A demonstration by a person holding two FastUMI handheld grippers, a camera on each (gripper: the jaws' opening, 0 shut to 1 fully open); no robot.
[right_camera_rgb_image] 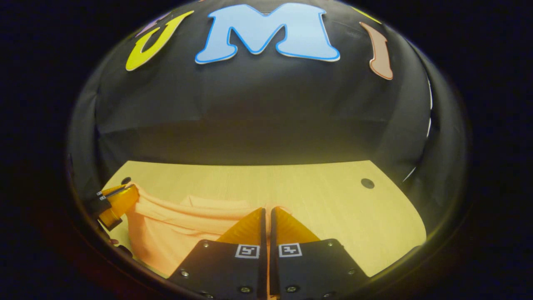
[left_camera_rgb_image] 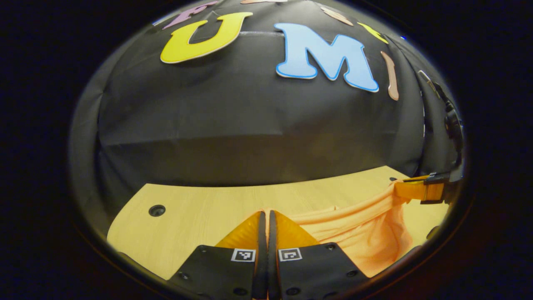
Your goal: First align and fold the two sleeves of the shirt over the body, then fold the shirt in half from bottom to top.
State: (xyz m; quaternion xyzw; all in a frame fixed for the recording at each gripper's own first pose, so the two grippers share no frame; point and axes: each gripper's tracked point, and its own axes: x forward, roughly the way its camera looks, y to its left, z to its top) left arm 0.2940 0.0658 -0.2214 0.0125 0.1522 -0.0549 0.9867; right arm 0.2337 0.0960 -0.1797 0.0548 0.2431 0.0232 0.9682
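Left gripper view: the left hand-held gripper (left_camera_rgb_image: 266,216), fingers pressed together, pinches an edge of the orange shirt (left_camera_rgb_image: 366,233), which sags above the wooden counter (left_camera_rgb_image: 200,208) toward the right hand-held gripper (left_camera_rgb_image: 406,187). Right gripper view: that gripper, likewise clamped narrow on the cloth, holds the opposite end.

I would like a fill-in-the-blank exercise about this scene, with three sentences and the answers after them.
1. The left gripper has its jaws ____ on an edge of the shirt.
2. The shirt's colour is ____.
3. The shirt hangs between the two grippers above a ____ table, and the right gripper pinches its other end.

Missing words: shut; orange; wooden
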